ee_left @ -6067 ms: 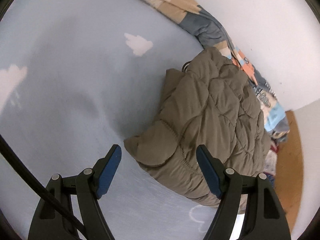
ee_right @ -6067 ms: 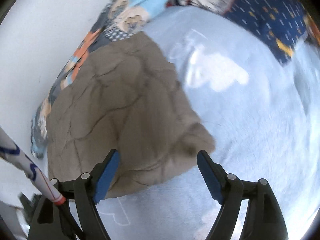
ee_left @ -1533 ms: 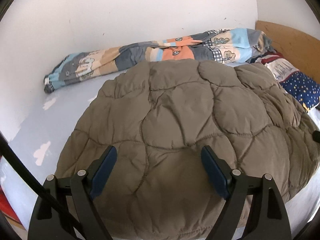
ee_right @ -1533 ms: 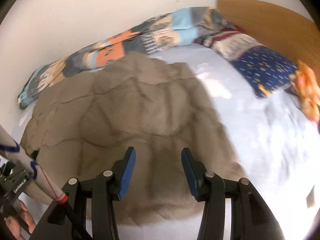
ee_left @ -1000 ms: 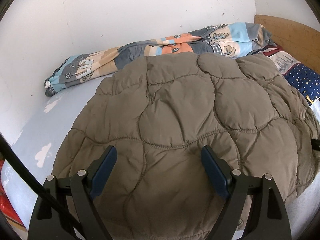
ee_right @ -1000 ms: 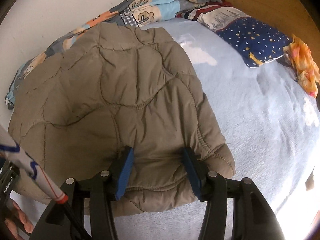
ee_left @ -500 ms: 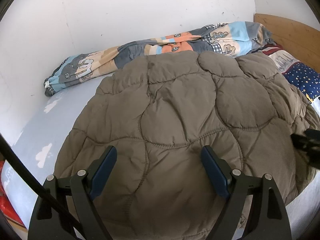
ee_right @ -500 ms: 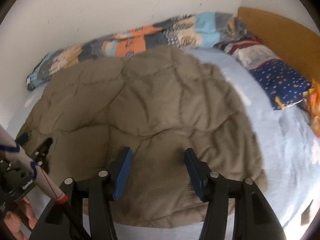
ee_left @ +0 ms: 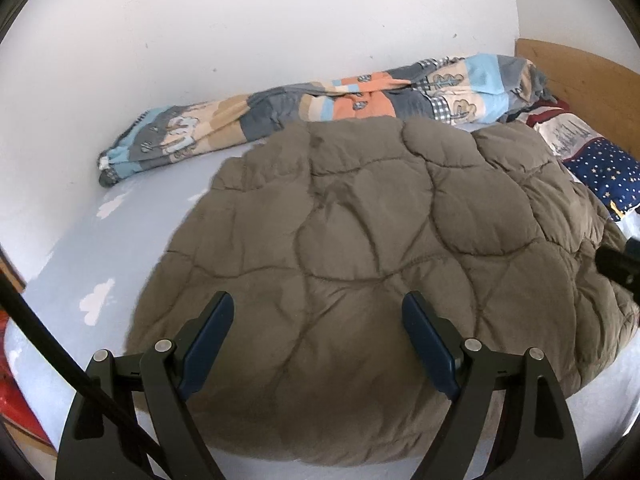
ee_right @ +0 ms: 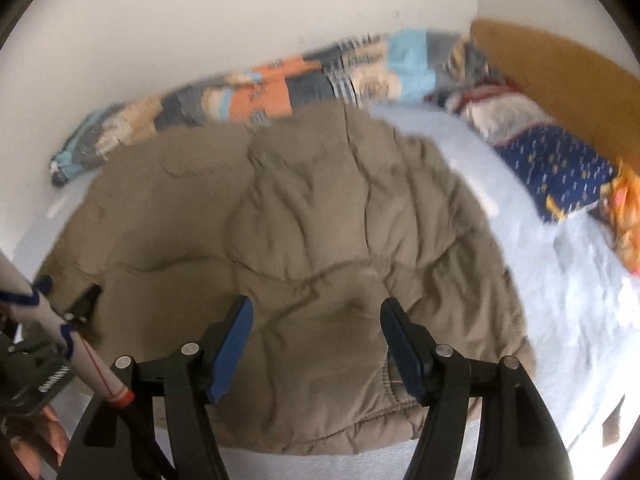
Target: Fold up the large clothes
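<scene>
My right hand-held gripper [ee_right: 316, 344] has just let go of the coat's near hem and lifted, jaws opening, nothing between them. The left hand-held gripper [ee_left: 318, 344] hangs wide open, empty too. The brown puffer coat [ee_left: 360, 240] lies flat on the bed [ee_left: 100, 248] just ahead of both, long axis running left-right (right one's nearer the cuffed corner).

Spread over the near middle of the bed sheet [ee_left: 120, 240]: the quilted jacket [ee_left: 360, 260]. Behind it, along the wall [ee_left: 280, 20] at the far side: a rolled blanket [ee_left: 320, 108]. Far right, before the headboard [ee_left: 580, 76]: two pillows, the starred pillow [ee_left: 604, 172] nearer, beside the jacket's right edge. Right of that pillow in the right wrist view: a crumpled cloth [ee_right: 626, 208].
</scene>
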